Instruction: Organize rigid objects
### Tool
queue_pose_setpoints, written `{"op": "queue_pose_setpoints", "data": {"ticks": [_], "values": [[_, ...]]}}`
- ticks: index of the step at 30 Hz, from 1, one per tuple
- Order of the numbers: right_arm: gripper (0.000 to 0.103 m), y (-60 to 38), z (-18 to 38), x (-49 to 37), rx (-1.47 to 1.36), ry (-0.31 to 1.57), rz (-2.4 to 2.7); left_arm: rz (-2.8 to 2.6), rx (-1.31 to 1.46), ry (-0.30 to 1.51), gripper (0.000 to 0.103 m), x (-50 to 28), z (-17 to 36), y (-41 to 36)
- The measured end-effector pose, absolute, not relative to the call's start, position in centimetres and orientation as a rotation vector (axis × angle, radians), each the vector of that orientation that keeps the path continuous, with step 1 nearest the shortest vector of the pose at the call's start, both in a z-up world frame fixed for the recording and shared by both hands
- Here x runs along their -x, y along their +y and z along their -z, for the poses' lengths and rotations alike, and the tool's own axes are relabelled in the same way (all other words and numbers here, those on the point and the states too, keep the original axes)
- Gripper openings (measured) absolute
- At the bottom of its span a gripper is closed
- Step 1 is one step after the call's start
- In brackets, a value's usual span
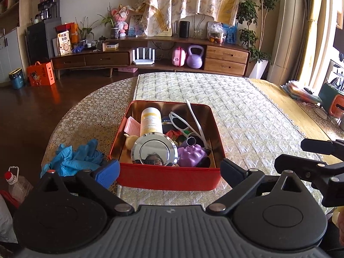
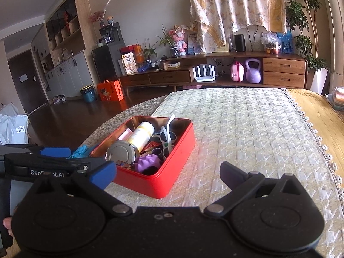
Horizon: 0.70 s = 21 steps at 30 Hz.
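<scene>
— Start with the fingers: what are they doing?

— The left gripper (image 1: 169, 169) has its blue-padded fingers (image 1: 109, 172) spread wide, nothing between them but air; the near wall of the red tin (image 1: 167, 177) sits just beyond the tips. The right gripper (image 2: 167, 175) is the same, fingers (image 2: 103, 175) far apart and empty, hovering over the quilted cover (image 2: 247, 133) with the tin off to its left.

— And the things being sorted?

— All in the tin. A round chrome mirror (image 1: 155, 150) leans at the near end, and behind it a white bottle with a yellow band (image 1: 151, 121) lies on its side, its base against the mirror. A pink ribbed piece (image 1: 132, 125) is tucked at the left wall, a pale yellow rounded thing (image 1: 131, 142) beside the mirror. White sunglasses (image 1: 185, 124) are propped on the right, one arm sticking up past the rim, and a purple knobbly toy (image 1: 192, 155) sits in the near right corner.

— Anything outside the tin?

— A heap of blue gloves (image 1: 75, 158) lies on the patterned cloth just left of it. The tin itself rests on the bench, near its rounded end.
</scene>
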State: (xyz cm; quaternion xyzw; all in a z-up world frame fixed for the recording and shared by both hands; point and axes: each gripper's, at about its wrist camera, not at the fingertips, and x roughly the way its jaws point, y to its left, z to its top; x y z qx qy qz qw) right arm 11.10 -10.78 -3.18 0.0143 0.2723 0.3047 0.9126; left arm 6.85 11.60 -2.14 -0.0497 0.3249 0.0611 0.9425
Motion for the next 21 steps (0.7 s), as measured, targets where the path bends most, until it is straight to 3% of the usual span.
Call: {"op": "queue_pose_setpoints", "data": {"ticks": [21], "values": [[0.103, -12.9, 3.8, -10.8, -0.070, 0.578, -0.594, -0.137, 0.107, 0.656, 0.100, -6.4, 2.0, 10.5]]}}
